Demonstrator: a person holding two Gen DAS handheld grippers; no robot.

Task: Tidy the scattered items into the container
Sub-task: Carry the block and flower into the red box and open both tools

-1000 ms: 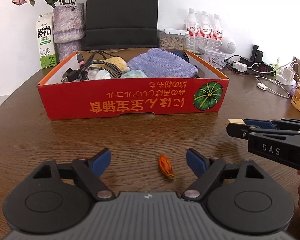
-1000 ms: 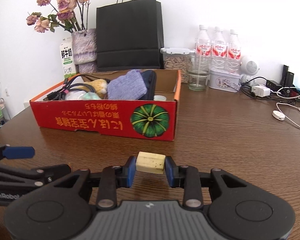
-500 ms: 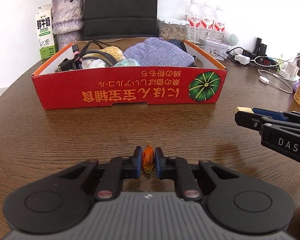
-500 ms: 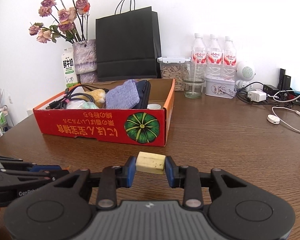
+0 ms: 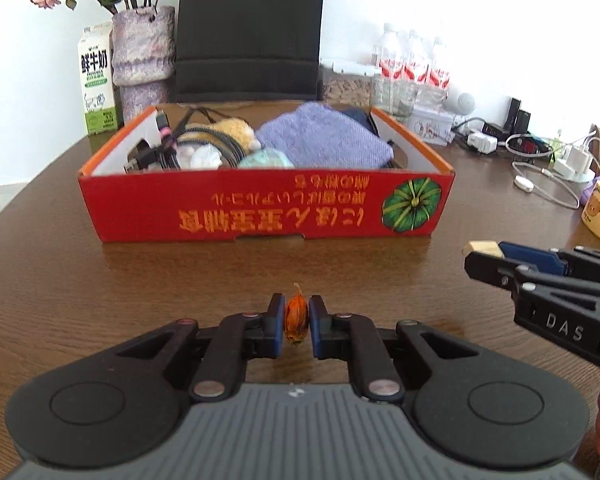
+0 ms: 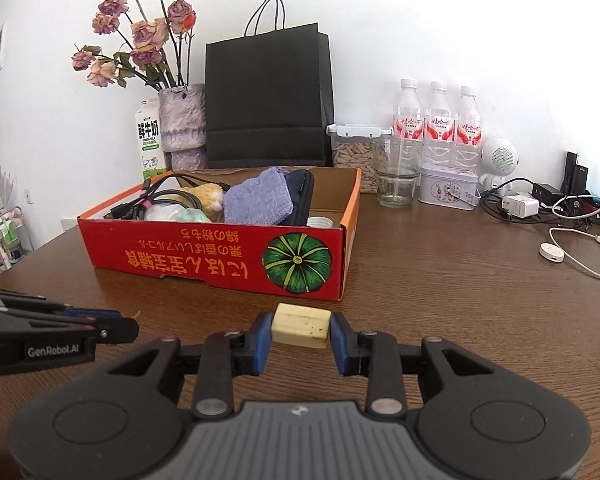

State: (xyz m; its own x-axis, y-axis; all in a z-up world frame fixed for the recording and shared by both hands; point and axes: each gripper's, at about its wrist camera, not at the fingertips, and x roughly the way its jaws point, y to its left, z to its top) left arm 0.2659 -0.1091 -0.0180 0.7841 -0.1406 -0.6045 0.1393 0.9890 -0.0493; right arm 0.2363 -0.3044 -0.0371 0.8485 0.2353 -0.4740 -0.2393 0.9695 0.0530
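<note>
A red cardboard box stands on the brown table ahead, holding cables, a purple cloth and soft items; it also shows in the right wrist view. My left gripper is shut on a small orange dried flower bud, held just above the table in front of the box. My right gripper is shut on a pale yellow block, near the box's right front corner. The right gripper also shows in the left wrist view.
Behind the box stand a vase of dried roses, a milk carton, a black paper bag, water bottles, a glass and a tin. Chargers and white cables lie at the right.
My left gripper closed on the orange bud and lifted it off the table. Both grippers drew back a little and rose. The right gripper kept its hold on the block.
</note>
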